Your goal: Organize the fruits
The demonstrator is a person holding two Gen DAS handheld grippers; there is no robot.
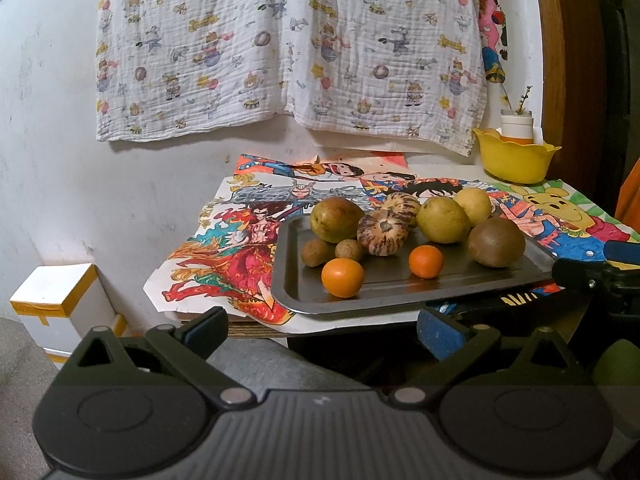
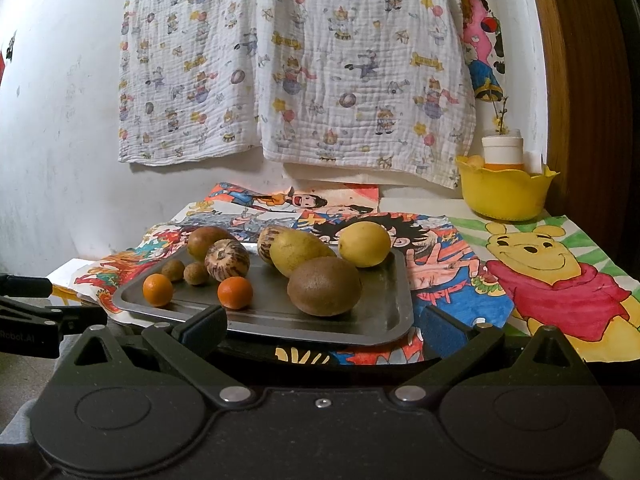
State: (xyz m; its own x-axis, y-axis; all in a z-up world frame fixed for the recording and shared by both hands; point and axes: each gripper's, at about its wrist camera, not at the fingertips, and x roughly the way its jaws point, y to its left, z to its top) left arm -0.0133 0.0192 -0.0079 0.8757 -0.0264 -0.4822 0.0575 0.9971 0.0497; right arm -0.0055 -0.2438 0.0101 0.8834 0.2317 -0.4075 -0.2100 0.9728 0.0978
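Note:
A metal tray [image 1: 472,280] [image 2: 384,312] sits on a table covered with cartoon drawings. On it lie two small oranges [image 1: 343,277] [image 2: 235,293], a brown kiwi [image 1: 496,242] [image 2: 324,286], two striped purple fruits [image 1: 382,232] [image 2: 227,261], yellow-green fruits [image 1: 443,219] [image 2: 300,253], a yellow fruit [image 2: 364,244] and two small brown fruits [image 1: 349,250] [image 2: 196,273]. My left gripper [image 1: 322,328] is open, in front of the tray's near edge and holding nothing. My right gripper [image 2: 324,326] is open too, at the tray's near edge, empty. The right gripper [image 1: 600,276] shows at the right in the left wrist view.
A yellow bowl [image 1: 514,160] [image 2: 505,196] holding a white jar stands at the table's back right corner. A printed cloth [image 1: 288,48] hangs on the wall behind. White boxes with orange tape [image 1: 60,304] stand on the floor at left. A wooden frame [image 2: 568,100] borders the right side.

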